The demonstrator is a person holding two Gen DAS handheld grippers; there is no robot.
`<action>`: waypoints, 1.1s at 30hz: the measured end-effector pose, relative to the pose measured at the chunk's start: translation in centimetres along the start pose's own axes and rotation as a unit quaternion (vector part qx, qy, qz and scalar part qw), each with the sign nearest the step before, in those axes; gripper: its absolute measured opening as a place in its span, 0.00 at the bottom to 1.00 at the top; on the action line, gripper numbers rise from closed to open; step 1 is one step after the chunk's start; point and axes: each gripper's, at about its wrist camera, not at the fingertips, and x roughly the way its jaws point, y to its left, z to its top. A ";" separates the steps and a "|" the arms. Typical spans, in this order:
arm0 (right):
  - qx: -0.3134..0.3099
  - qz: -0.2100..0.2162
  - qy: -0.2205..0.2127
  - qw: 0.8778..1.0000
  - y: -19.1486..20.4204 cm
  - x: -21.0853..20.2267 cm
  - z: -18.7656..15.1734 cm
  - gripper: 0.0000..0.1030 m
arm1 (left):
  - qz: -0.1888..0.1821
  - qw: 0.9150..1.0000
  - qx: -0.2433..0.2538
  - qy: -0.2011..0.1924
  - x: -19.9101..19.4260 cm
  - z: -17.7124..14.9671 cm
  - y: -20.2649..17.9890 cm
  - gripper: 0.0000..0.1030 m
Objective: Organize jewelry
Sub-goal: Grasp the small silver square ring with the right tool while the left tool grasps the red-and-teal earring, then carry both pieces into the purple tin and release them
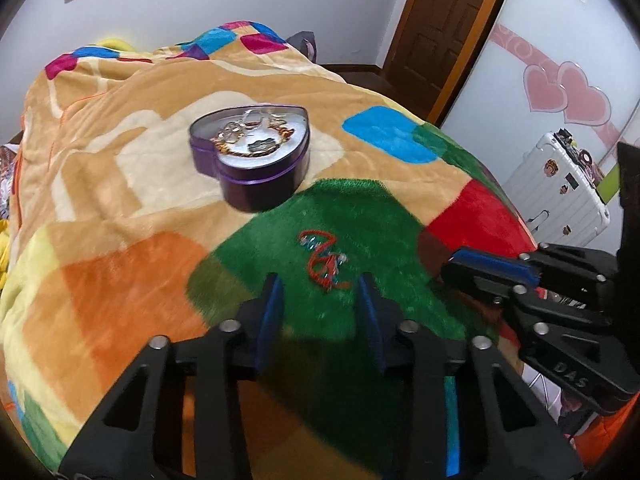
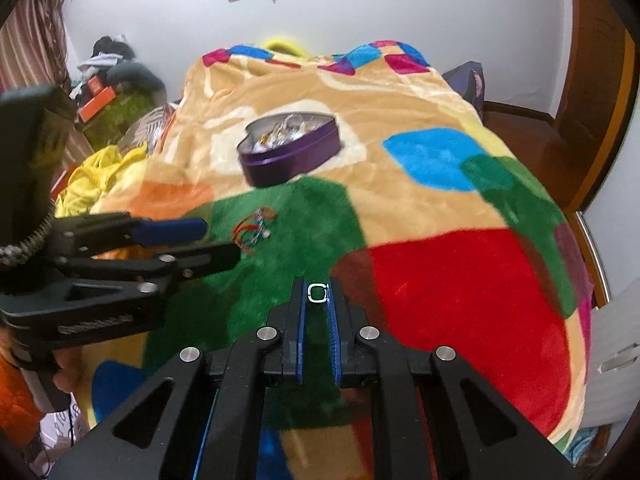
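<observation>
A purple heart-shaped tin (image 1: 252, 152) with several jewelry pieces inside sits open on the bed blanket; it also shows in the right wrist view (image 2: 292, 152). A red cord bracelet with beads (image 1: 326, 260) lies on the green patch, just ahead of my open left gripper (image 1: 320, 292); the bracelet also shows in the right wrist view (image 2: 254, 230). My right gripper (image 2: 318, 294) is shut on a small silver ring (image 2: 318, 293) held between its fingertips above the blanket. The right gripper (image 1: 492, 268) shows at the right of the left wrist view.
The colourful patchwork blanket (image 1: 120, 260) covers the whole bed. A white suitcase (image 1: 560, 184) stands by the wall at right, next to a wooden door (image 1: 444, 28). Clothes and boxes (image 2: 108, 92) are piled left of the bed.
</observation>
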 end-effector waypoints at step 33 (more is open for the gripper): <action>-0.016 0.016 -0.101 0.995 1.1 -2.1 7.3 0.09 | 0.043 0.990 0.008 -0.132 -7.2 5.8 1.4 0.05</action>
